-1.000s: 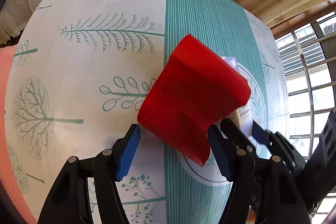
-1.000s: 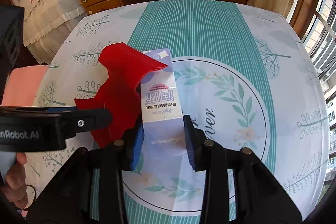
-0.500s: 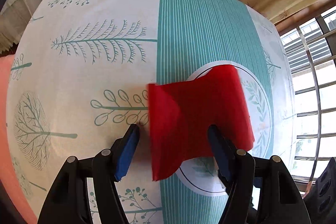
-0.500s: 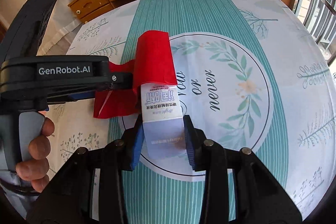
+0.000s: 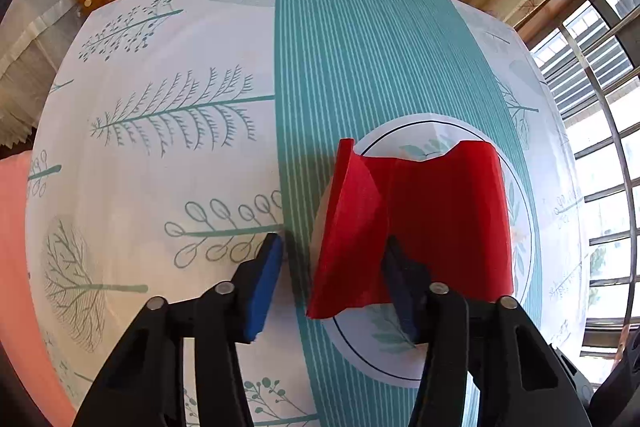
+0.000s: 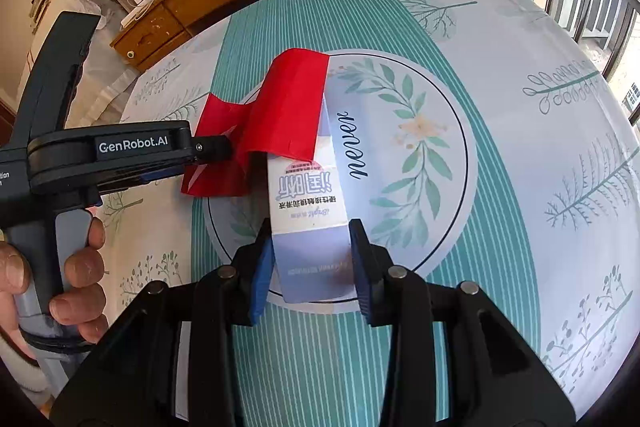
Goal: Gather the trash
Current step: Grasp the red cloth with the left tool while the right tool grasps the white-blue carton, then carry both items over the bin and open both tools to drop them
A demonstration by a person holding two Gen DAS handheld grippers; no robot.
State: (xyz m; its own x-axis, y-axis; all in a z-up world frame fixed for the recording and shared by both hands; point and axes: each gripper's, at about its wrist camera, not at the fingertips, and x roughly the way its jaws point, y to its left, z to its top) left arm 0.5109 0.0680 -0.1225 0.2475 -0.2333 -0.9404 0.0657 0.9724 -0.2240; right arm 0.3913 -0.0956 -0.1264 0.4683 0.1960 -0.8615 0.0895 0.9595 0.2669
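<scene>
Right hand-held gripper (image 6: 312, 259): pinching carton (image 6: 306, 203), held above worktop (image 6: 520, 147). Left hand-held gripper (image 5: 334, 279): spread, red sheet (image 5: 420, 223) draped over its right finger and over carton's far end.

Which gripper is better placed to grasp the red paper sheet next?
Left. The red paper sheet already lies between the open left gripper fingers, while the right gripper holds the white carton box.

My right hand-held gripper (image 6: 312, 263) clamps the white box (image 6: 306, 211). Red paper (image 6: 280, 111) drapes over its far end; left hand-held gripper (image 6: 208, 151) touches the paper, above the table (image 6: 520, 147).
</scene>
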